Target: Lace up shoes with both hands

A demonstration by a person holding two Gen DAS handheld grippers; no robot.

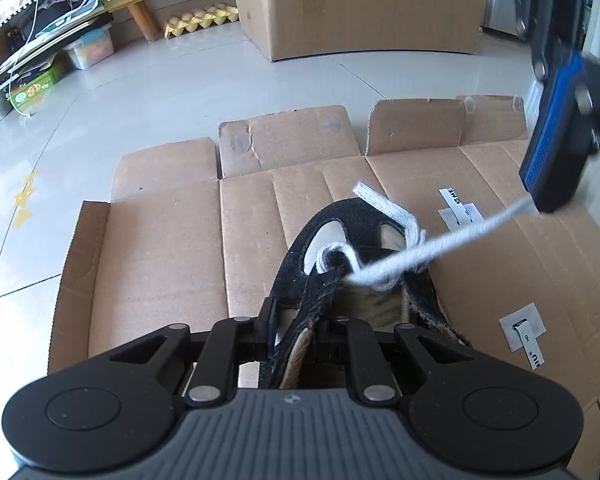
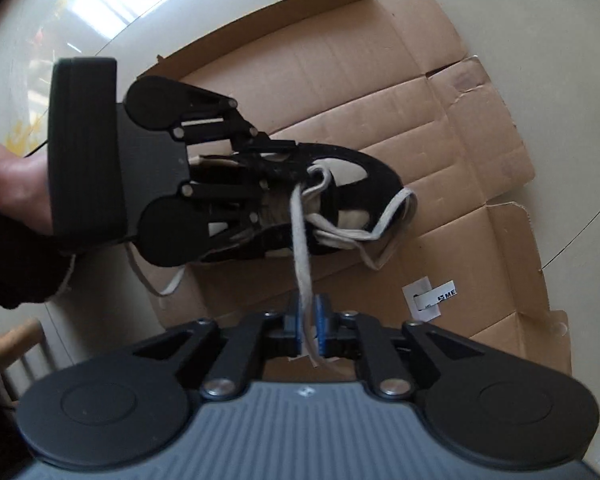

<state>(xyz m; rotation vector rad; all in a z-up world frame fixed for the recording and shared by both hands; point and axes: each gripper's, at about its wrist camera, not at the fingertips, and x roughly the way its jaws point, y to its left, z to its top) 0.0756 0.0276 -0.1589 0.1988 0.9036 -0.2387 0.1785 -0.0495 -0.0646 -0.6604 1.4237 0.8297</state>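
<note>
A black shoe [image 1: 340,264] is laid on flattened cardboard [image 1: 164,248] on the floor. Its side flap is clamped between the fingers of the left gripper [image 1: 296,332]. A white lace [image 2: 302,240] is pulled taut from the eyelets and is pinched between the blue pads of the right gripper [image 2: 309,326], held well apart from the shoe

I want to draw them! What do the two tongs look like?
Both tongs are black, with two round knobs and a ribbed grey plate behind them. The right tongs have bright blue bumpy pads on their fingers. The left tongs show silver screw heads. A bare hand with a dark sleeve holds them.
</note>
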